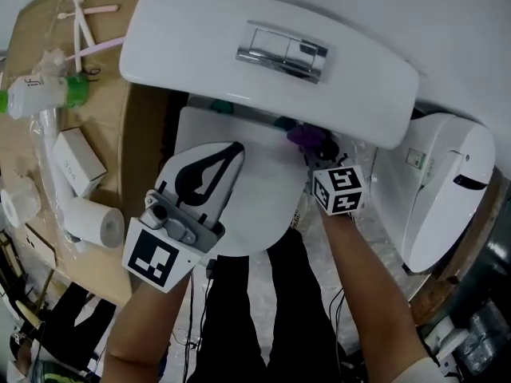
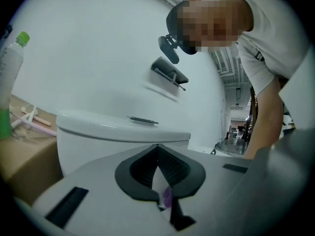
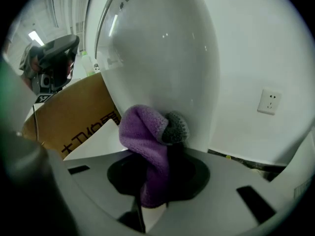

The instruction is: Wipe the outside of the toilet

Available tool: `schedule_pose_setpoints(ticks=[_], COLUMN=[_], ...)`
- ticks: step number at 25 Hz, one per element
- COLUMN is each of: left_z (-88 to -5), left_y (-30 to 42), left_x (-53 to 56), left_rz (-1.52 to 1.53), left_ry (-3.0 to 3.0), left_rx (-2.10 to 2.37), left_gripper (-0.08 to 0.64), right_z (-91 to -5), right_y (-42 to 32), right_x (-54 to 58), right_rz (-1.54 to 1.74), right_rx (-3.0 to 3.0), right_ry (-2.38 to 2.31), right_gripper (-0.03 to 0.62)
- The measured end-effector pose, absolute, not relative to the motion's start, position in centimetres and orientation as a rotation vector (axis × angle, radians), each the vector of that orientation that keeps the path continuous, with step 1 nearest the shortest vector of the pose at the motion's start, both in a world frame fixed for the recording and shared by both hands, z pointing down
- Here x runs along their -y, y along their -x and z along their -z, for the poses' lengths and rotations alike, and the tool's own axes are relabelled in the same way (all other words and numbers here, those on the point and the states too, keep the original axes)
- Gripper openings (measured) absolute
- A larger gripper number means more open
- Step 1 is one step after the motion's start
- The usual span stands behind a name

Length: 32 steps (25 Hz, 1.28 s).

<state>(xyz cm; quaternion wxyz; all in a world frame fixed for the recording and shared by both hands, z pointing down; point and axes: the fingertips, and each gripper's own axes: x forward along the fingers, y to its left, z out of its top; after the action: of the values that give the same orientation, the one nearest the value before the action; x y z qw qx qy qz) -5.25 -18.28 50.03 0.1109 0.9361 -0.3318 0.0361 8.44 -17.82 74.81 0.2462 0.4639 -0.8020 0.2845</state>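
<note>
Standing at far left: a cardboard box [image 1: 24,146] beside the toilet, with a green-capped bottle [image 1: 40,94] and a paper roll [image 1: 92,222] on it. We count none of these as part of the job.
Left gripper [image 1: 231,152]: over the left half of the seat lid [image 1: 267,194], jaws closed together with nothing between them. We judge it idle.
Toilet [image 1: 263,62]: seat lid down, tank lid and flush plate [image 1: 281,51] above it.
Cloth [image 1: 303,136]: purple with a grey edge, bunched and pressed against the white body where the seat lid meets the tank, right of centre.
Right gripper [image 1: 321,156]: jaws clamped on the cloth.
Far right: a white bin [image 1: 443,182] just beside the toilet.
Done: we cannot tell which surfaces are already wiped, as no streaks or wet marks show.
Left: we judge the job is underway at the back of the seat; the tank, seat lid and bowl sides may yet need passes.
</note>
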Motion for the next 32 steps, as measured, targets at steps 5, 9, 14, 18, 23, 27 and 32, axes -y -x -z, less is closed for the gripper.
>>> schedule_pose_setpoints(ticks=[5, 9, 14, 18, 23, 27, 32], left_z=[-48.8, -48.9, -48.4, -47.9, -46.0, -44.4, -44.6], left_y=[6.9, 8.9, 11.8, 13.7, 15.9, 17.3, 18.4], left_x=[18.9, 17.8, 17.1, 16.0, 14.7, 13.8, 13.0], left_rz=[-0.055, -0.073, -0.065, -0.052, 0.0, 0.053, 0.053], left_ry=[-2.737, -2.719, -2.694, -2.662, -2.646, -2.644, -2.639], left_rx=[1.023, 1.051, 1.122, 1.169, 1.221, 1.253, 1.264], left_gripper=[0.006, 0.006, 0.006, 0.006, 0.006, 0.006, 0.006], right_z=[-74.3, -71.2, -66.0, -61.9, -57.3, -55.8, -58.0], right_y=[-8.5, -6.1, -0.5, 4.2, 10.2, 14.2, 17.7], right_x=[18.7, 18.7, 20.2, 21.3, 23.3, 24.6, 25.9], right_rz=[-0.772, -0.705, -0.677, -0.609, -0.523, -0.477, -0.525], right_rx=[2.177, 2.236, 2.4, 2.504, 2.626, 2.678, 2.664], right_ry=[-1.294, -1.254, -1.246, -1.206, -1.131, -1.071, -1.031], right_gripper=[0.087, 0.086, 0.086, 0.086, 0.086, 0.086, 0.086])
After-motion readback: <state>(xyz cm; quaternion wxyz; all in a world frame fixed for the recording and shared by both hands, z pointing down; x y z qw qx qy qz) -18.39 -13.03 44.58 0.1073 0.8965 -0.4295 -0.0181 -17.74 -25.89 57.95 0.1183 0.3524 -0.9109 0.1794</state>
